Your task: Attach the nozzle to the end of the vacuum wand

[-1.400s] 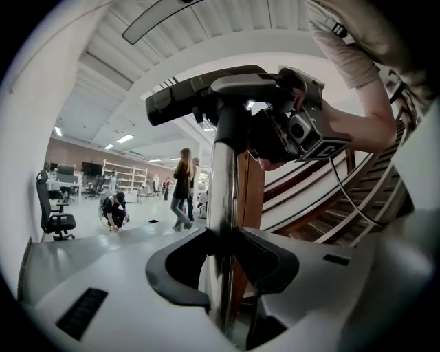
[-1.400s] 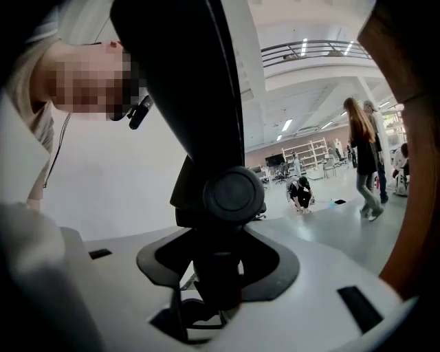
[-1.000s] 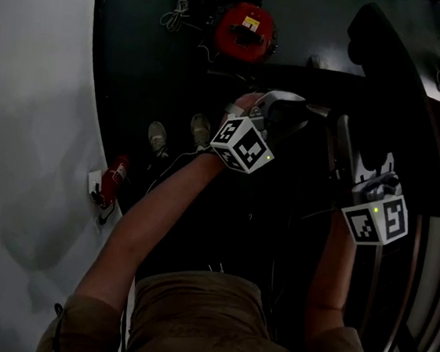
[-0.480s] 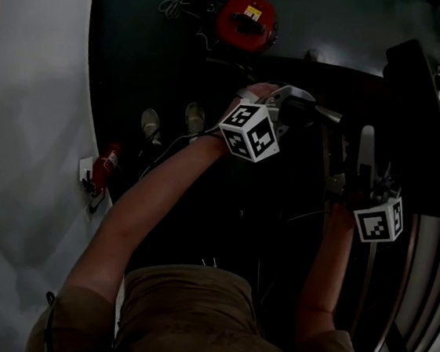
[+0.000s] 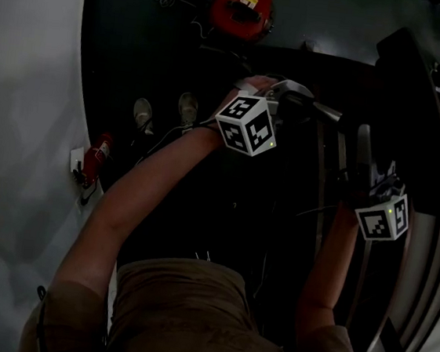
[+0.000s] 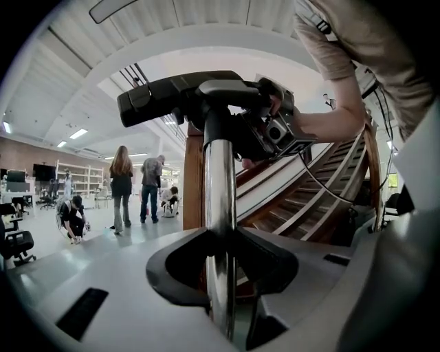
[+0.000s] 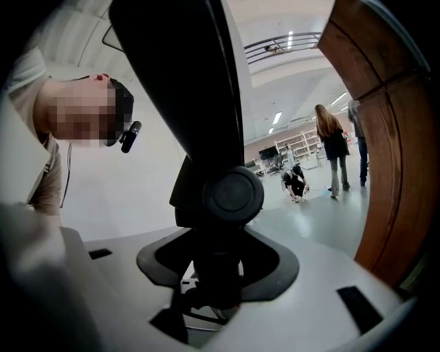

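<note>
Nozzle [image 6: 180, 96] held at end of wand [image 6: 220, 185], seating unconfirmed.
Grips unchanged over the last second, small sideways shift only: nozzle neck is pinched by right gripper [image 7: 218, 275], wand is clamped by left gripper [image 6: 221, 275]; final push judged pending.

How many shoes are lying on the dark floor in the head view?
2. The first shoe lies further left; the second shoe lies just right of it. More may be hidden in the dark areas.

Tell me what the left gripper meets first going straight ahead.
Shut on the shiny chrome vacuum wand, the left gripper would probably meet the brown wooden stair post; depth unclear.
</note>
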The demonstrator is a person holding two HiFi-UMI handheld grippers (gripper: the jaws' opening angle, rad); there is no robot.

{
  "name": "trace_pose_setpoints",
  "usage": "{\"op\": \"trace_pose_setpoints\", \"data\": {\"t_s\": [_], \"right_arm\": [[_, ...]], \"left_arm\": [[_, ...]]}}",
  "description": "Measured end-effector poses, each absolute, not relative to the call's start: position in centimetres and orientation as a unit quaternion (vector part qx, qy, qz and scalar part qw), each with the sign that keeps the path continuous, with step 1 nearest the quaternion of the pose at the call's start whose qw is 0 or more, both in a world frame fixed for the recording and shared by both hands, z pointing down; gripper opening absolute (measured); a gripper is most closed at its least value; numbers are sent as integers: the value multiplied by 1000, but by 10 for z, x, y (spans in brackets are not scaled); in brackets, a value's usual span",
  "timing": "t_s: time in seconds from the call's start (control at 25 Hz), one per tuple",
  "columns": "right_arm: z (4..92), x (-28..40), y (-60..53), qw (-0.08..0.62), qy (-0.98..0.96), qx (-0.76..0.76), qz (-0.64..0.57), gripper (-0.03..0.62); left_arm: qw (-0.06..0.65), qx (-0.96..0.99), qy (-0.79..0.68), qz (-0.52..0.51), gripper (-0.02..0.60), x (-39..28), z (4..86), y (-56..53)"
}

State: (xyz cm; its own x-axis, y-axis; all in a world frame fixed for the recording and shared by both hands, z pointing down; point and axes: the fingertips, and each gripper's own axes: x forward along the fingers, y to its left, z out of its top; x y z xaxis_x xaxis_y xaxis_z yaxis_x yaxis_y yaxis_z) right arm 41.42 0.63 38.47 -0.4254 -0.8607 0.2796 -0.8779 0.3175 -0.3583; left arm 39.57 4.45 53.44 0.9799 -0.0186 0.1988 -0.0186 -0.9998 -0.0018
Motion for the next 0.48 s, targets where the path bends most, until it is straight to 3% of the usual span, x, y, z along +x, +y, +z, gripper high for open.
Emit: {"op": "trace_pose_setpoints", "data": {"t_s": [0.24,0.48], "right_arm": [[383,411,2,-16,-811,525,257,192],[392,401,-15,17,-805,544,237,192]], "left_arm": [[8,995,-18,95,138,387,536,39],[10,994,-25,107,138,388,541,26]]}}
